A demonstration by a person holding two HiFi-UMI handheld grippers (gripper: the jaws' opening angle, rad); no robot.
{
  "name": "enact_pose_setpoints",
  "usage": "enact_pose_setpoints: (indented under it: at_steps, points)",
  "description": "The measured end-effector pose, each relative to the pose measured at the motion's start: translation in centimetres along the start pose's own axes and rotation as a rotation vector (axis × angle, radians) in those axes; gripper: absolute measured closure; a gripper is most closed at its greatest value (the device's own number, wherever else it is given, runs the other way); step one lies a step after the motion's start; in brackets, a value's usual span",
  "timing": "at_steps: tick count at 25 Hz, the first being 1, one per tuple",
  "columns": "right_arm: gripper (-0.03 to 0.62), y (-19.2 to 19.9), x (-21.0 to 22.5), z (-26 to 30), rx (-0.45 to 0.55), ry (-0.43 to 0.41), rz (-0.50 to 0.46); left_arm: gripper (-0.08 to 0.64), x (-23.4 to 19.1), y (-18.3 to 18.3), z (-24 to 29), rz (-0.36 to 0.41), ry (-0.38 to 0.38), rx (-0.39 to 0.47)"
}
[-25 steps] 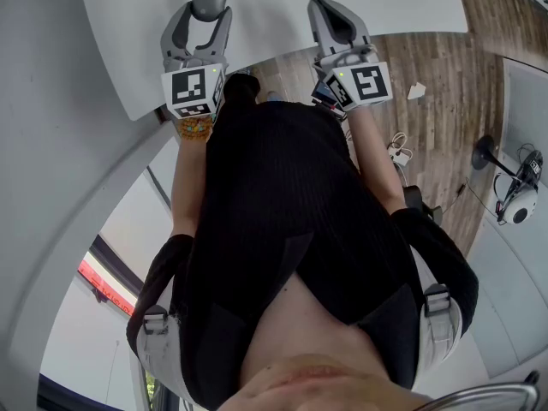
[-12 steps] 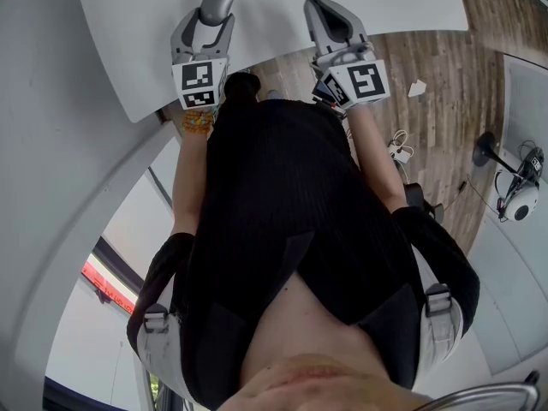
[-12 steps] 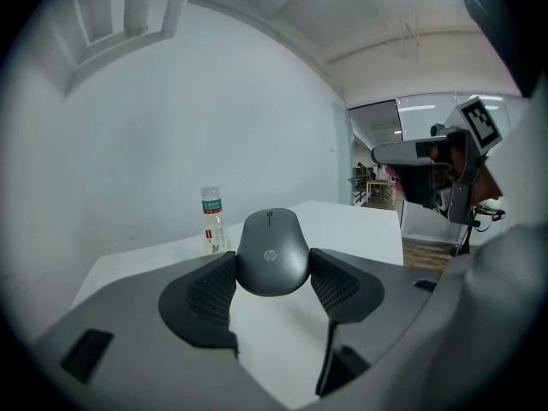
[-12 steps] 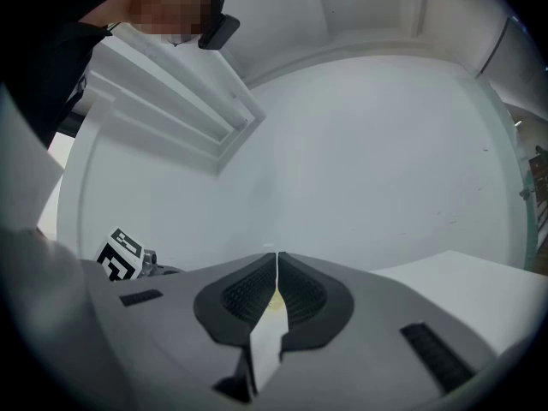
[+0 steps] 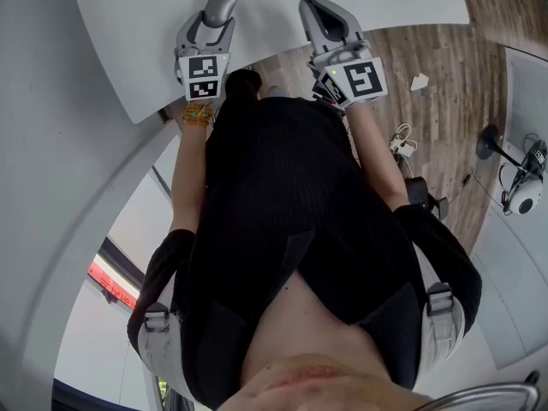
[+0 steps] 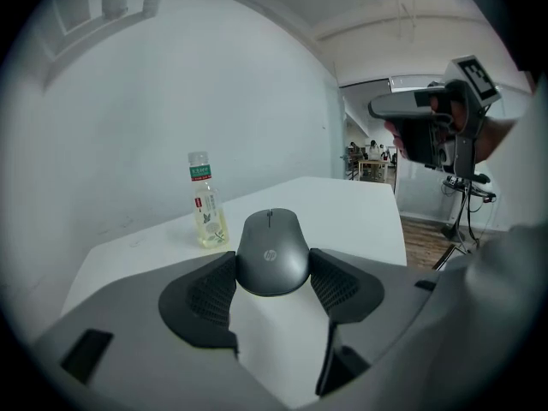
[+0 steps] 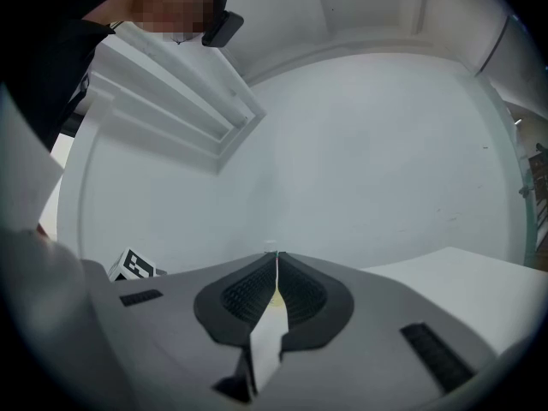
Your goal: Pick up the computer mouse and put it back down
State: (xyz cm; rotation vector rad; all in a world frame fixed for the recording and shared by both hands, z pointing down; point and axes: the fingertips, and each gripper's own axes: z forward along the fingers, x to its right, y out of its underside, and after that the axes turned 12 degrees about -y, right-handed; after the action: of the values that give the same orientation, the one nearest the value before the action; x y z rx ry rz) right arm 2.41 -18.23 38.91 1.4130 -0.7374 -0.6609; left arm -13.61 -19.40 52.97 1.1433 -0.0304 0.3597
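Bottle [image 6: 205, 202] beyond mouse [image 6: 272, 247] in left gripper [image 6: 272, 264] jaws

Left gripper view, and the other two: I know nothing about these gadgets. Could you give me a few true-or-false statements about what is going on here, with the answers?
1. The left gripper has the mouse between its jaws, with the pads against its sides. True.
2. The right gripper has its jaws wide apart. False: they are closed together with nothing between them.
3. A bottle stands upright on the white table, beyond the mouse. True.
4. The mouse is bright red. False: it is grey.
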Motion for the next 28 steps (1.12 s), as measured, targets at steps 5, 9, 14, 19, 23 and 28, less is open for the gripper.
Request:
enact_pose_setpoints:
  at_steps: [5, 9, 14, 19, 23, 28]
  points:
    - [0.563, 0.3, -0.1, 0.0, -0.010, 0.007, 0.003, 0.281, 0.4, 2.6, 0.8, 0.016, 0.029, -0.057]
    - [0.563, 0.3, -0.1, 0.3, -0.014, 0.005, -0.002, 0.281, 0.8, 3.8, 1.3, 0.064, 0.044, -0.083]
    - [0.563, 0.3, -0.5, 0.7, -0.023, 0.003, -0.006, 0.281, 0.8, 5.1, 1.3, 0.095, 0.061, -0.116]
    - [0.563, 0.3, -0.3, 0.3, -0.025, 0.013, -0.004, 0.281, 1.5, 5.3, 1.7, 0.118, 0.085, -0.122]
    - [0.563, 0.4, 0.0, 0.1, -0.029, 0.019, -0.002, 0.281, 2.0, 5.7, 2.0, 0.137, 0.100, -0.142]
    - [0.563, 0.3, 0.9, -0.3, -0.026, 0.038, -0.009, 0.281, 2.5, 6.6, 2.5, 0.167, 0.109, -0.167]
